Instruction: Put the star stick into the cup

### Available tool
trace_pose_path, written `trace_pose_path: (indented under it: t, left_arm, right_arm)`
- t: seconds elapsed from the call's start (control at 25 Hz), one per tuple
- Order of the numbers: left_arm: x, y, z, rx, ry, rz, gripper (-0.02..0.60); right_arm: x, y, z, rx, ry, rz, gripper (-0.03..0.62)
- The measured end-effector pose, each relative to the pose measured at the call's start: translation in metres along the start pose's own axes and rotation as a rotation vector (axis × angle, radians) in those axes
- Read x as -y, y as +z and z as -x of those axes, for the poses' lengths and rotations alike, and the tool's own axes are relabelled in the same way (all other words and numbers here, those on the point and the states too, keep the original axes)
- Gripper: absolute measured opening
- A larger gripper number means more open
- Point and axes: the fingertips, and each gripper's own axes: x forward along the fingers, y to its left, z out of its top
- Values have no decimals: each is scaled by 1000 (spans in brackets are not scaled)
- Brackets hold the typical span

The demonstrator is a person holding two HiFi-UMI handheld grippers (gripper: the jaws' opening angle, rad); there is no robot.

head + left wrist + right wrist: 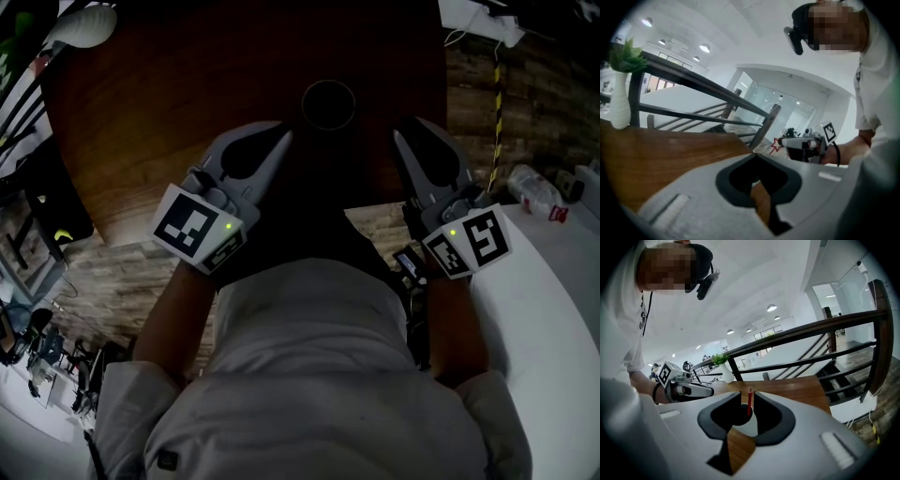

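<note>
Head view looks steeply down; both gripper views skim the table [670, 154]

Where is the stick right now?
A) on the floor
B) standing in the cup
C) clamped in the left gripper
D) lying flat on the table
B: in the right gripper view the red stick rises upright out of the white cup, beyond the right gripper, whose jaws stand slightly apart.

The table [797, 387] is smooth brown wood, the fingers [815, 432] matt grey plastic, the cup [745, 423] smooth white.
</note>
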Motion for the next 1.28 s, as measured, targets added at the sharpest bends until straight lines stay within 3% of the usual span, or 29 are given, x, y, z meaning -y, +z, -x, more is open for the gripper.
trace_pose_path:
  t: [0.4, 0.76, 1.04, 1.28]
  left_arm:
    - [17, 24, 11, 36, -4, -43, 3]
    - [56, 62, 31, 88, -2, -107, 3]
    - [101, 98, 67, 151, 2, -149, 3]
    - [152, 129, 96, 207, 12, -238, 3]
  right_arm:
    - [-7, 28, 20, 35, -11, 48, 94]
    - [-31, 62, 54, 92, -2, 100, 94]
    - [-74, 95, 88, 153, 20, 168, 89]
    - [-109, 116, 133, 207, 43, 226, 54]
